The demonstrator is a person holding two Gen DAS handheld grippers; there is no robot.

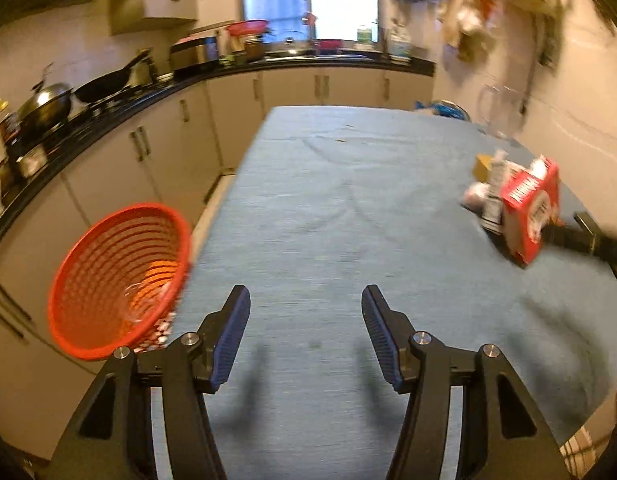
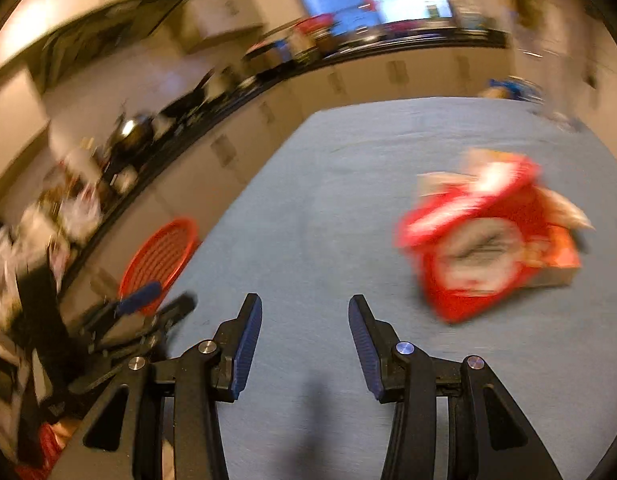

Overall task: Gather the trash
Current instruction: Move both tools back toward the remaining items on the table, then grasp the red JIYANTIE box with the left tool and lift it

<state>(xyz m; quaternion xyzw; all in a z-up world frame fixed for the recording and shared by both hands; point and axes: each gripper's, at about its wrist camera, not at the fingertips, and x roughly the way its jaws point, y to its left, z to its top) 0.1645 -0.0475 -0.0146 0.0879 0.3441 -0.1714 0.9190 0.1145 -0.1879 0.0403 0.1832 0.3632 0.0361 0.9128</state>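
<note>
Trash lies at the table's right side: a red carton (image 1: 530,210) with pale scraps (image 1: 494,184) just behind it. Off the blue table (image 1: 328,200), at its left edge, I see the red basket (image 1: 116,280). My left gripper (image 1: 306,334) and right gripper (image 2: 305,346) both gape half-open, holding nothing.

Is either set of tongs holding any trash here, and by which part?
Nothing is held. The left tongs and right tongs both stand open over bare cloth; the red box lies apart.
</note>
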